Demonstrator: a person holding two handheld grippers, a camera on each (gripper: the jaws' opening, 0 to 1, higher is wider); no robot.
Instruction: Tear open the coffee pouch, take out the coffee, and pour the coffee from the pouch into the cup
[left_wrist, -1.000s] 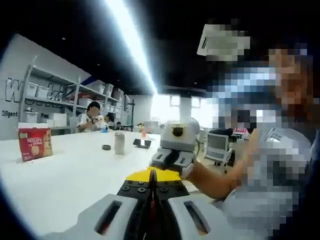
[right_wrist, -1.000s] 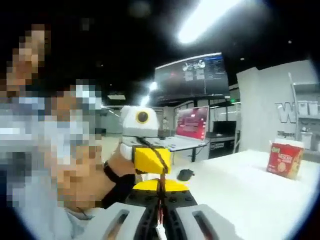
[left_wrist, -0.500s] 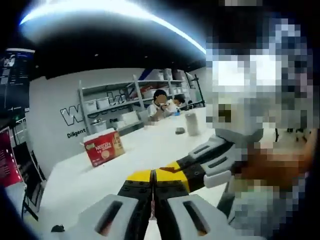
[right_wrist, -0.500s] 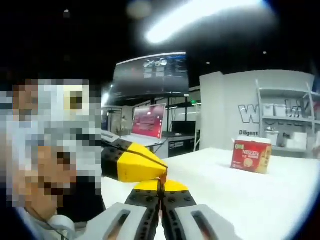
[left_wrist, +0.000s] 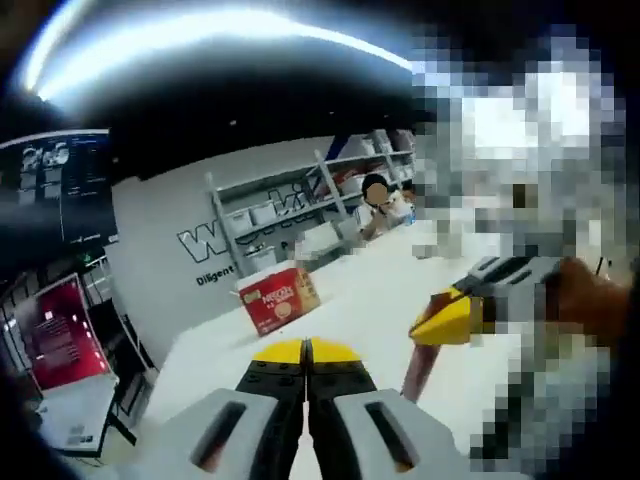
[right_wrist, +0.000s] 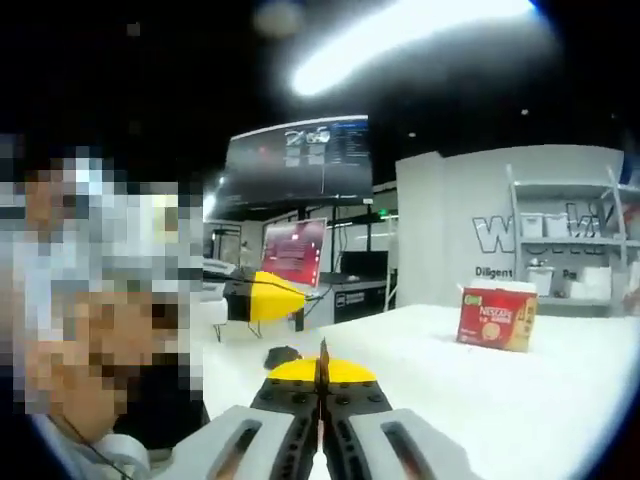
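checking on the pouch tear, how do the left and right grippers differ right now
The right gripper has a dark strip, likely the coffee pouch, hanging from its tips; the left gripper shows nothing hanging from its tips. The right gripper aims crosswise to where the left gripper points. Both are shut, yellow-tipped, apart.

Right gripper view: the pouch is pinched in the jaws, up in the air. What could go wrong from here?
1. The pouch hangs from the right hand-held gripper by a thin edge, so it could slip out.
2. It hangs over the bare table. If it is torn open, coffee may spill there.
3. The left hand-held gripper is shut and apart from the pouch, so nothing steadies it.
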